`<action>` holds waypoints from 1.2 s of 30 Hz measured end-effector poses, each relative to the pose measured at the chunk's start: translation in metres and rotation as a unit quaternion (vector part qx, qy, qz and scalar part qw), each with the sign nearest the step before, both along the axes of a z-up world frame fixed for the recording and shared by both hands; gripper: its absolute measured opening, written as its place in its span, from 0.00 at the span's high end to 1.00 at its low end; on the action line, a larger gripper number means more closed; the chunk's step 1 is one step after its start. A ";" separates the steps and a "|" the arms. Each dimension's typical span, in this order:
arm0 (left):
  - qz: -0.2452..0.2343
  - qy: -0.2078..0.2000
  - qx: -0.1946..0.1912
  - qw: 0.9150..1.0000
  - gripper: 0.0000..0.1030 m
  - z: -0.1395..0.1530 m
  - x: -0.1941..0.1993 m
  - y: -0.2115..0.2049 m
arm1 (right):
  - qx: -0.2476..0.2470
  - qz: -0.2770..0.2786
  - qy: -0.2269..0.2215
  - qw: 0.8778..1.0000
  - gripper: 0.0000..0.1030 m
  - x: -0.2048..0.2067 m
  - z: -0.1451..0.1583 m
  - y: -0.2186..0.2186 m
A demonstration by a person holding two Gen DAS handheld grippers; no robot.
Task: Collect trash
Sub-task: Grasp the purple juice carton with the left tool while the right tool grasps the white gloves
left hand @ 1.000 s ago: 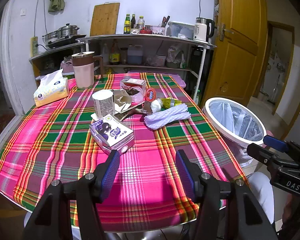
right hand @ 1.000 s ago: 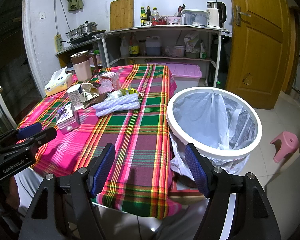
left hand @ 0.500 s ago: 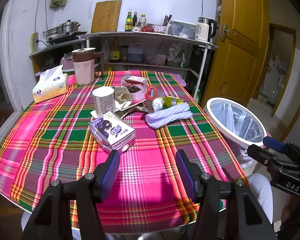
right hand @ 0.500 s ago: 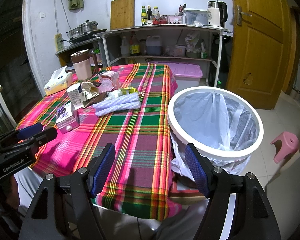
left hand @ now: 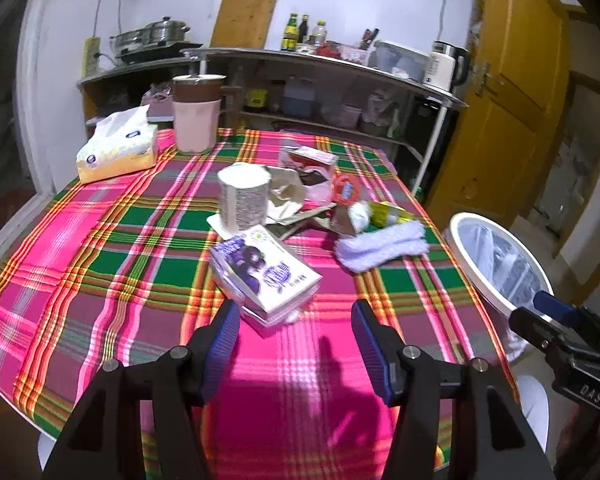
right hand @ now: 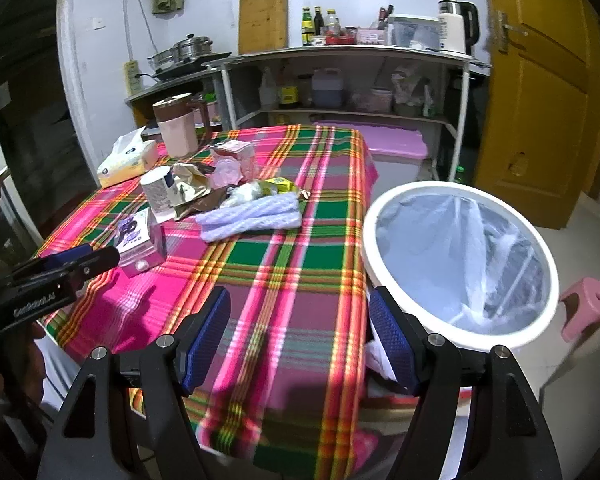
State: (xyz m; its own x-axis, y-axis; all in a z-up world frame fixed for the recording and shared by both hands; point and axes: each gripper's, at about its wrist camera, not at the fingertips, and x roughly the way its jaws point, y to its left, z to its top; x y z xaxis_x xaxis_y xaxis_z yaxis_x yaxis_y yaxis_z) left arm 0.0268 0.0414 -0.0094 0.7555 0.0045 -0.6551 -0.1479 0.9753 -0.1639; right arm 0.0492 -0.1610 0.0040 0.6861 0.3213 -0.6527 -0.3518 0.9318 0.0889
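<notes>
Trash is heaped mid-table on the plaid cloth: a purple and white carton [left hand: 266,274] lying nearest me, a white paper cup [left hand: 244,202], crumpled wrappers [left hand: 288,196], a pink box [left hand: 310,168] and a folded lilac cloth [left hand: 382,246]. My left gripper [left hand: 294,340] is open just short of the carton, nothing between its fingers. My right gripper [right hand: 298,338] is open above the table's right edge, beside the white bin [right hand: 462,256] lined with a clear bag. The carton [right hand: 140,240] also shows in the right wrist view, with the left gripper's fingertips [right hand: 88,258] beside it.
A tissue pack [left hand: 118,150] and a pink jug [left hand: 196,114] stand at the table's far left. Shelves [right hand: 340,60] with bottles, pots and a kettle line the back wall. A pink stool [right hand: 586,308] sits right of the bin, before a yellow door [right hand: 540,92].
Both grippers have moved forward toward the table; the carton now lies closer to the left gripper's fingers. Both stay open.
</notes>
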 end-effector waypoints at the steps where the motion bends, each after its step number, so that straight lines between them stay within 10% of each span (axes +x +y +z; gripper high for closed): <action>1: 0.005 0.001 -0.001 1.000 0.41 -0.001 0.003 0.003 | 0.002 0.003 0.002 1.000 0.30 0.003 0.000 0.001; 15: 0.037 0.023 -0.058 0.997 0.23 -0.014 0.046 0.026 | 0.008 0.041 0.018 0.999 0.30 0.054 -0.008 0.030; 33: 0.048 0.067 -0.026 0.996 0.34 -0.037 0.065 0.033 | 0.035 0.077 0.117 0.990 0.30 0.147 -0.042 0.053; 36: 0.047 0.065 -0.024 0.996 0.36 -0.037 0.064 0.035 | 0.044 0.086 0.126 0.987 0.45 0.151 -0.043 0.054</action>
State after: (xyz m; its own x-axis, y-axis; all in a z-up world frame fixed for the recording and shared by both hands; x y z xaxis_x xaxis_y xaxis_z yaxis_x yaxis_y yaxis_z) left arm 0.0904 0.0765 -0.0461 0.6621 0.0384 -0.7485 -0.2622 0.9475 -0.1833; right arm 0.1999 -0.1072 -0.0388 0.4354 0.4820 -0.7603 -0.4601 0.8451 0.2722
